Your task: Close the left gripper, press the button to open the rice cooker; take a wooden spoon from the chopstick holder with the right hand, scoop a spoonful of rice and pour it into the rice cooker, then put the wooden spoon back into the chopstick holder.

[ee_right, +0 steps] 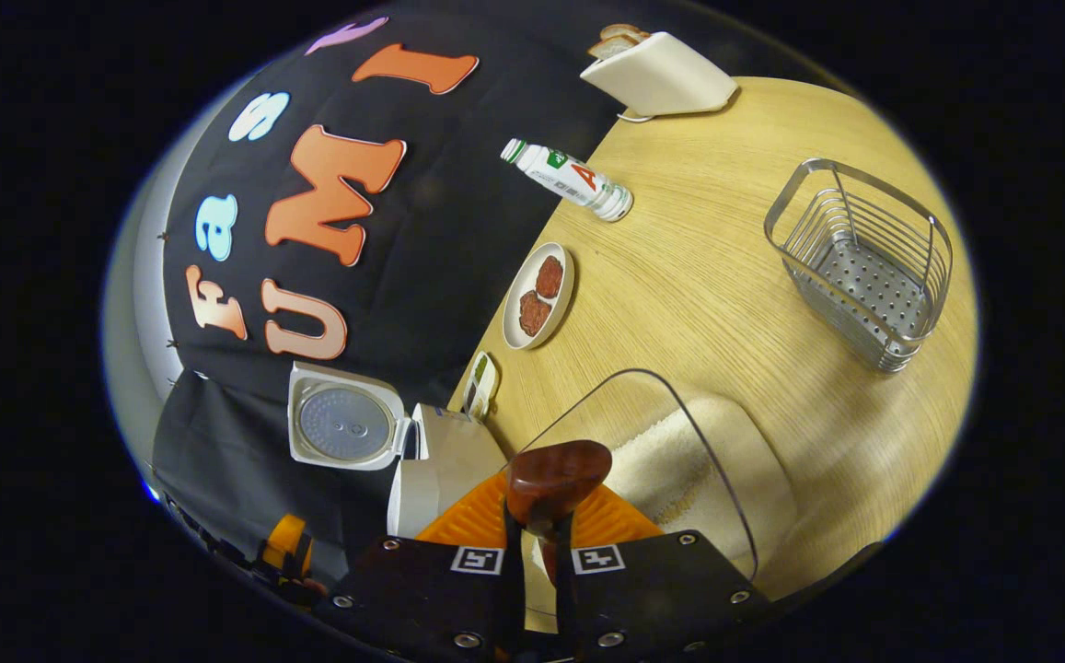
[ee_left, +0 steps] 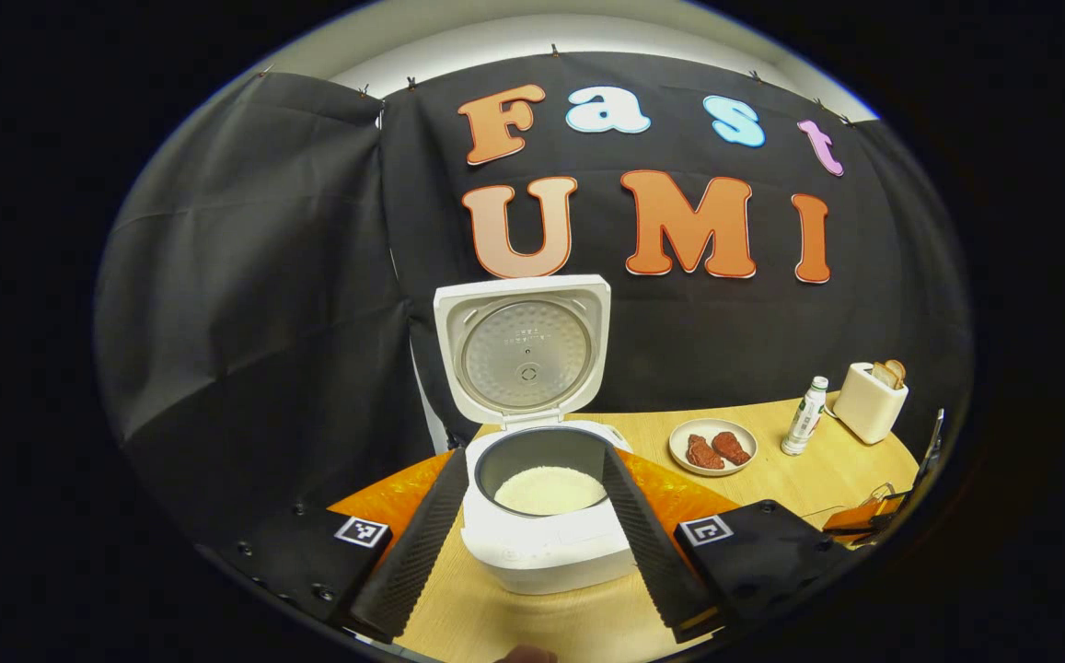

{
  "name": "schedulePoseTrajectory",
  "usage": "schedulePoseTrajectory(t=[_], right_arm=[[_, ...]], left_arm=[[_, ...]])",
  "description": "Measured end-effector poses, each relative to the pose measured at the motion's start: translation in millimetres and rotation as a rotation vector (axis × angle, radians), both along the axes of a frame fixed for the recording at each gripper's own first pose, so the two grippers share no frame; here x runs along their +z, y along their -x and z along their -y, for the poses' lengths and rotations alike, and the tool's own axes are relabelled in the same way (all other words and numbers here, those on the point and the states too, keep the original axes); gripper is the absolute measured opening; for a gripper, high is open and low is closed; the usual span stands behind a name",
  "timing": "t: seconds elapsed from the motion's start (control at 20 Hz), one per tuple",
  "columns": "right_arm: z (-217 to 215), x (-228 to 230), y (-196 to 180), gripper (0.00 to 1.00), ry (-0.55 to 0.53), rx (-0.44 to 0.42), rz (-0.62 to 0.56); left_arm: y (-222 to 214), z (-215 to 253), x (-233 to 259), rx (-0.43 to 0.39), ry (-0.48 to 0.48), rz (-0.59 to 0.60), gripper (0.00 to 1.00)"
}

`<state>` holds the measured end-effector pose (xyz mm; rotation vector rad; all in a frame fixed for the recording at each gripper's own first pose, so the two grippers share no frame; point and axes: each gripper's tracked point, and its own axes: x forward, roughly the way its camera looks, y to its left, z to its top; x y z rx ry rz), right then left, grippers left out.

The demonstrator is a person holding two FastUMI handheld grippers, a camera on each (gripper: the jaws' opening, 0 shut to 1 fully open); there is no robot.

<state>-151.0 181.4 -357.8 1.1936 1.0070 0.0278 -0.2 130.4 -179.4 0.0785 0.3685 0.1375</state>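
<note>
Right gripper [ee_right: 537, 543]: fingers nearly together, clamping the wooden spoon [ee_right: 557, 477]; its bowl sticks up just ahead of them.
Rice container [ee_right: 679, 460]: clear, holding white rice, just beyond the spoon on the table [ee_right: 725, 276].
Left gripper [ee_left: 532, 543]: jaws spread wide, holding nothing, a finger on either side of the rice cooker [ee_left: 541, 534].
Rice cooker: lid up, rice in the pot.
Chopstick holder [ee_right: 863, 262]: wire basket, well apart from the spoon.

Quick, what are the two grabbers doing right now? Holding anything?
Left gripper: open, holding nothing, its fingers spread on either side of the open rice cooker.
Right gripper: shut on the wooden spoon, beside the rice container.
</note>
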Motion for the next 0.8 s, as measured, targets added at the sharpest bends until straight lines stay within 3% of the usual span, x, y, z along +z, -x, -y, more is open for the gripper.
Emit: schedulePoseTrajectory(t=[0.45, 0.6, 0.65, 0.8], right_arm=[[54.5, 30.0, -37.1, 0.13, -0.137, -0.184, 0.006], [60.5, 39.2, -50.5, 0.17, -0.222, -0.249, -0.006], [60.9, 43.6, -55.1, 0.13, -0.245, -0.267, -0.006], [55.9, 55.4, -68.3, 0.13, -0.285, -0.287, -0.003]], left_arm=[[-7.8, 21.3, 7.6, 0.012, 0.009, 0.032, 0.99], [-8.5, 23.4, 8.7, 0.022, 0.012, 0.038, 0.99], [-8.6, 22.8, 9.2, 0.026, 0.012, 0.041, 0.99], [-7.3, 16.8, 10.3, 0.046, 0.012, 0.047, 0.99]])
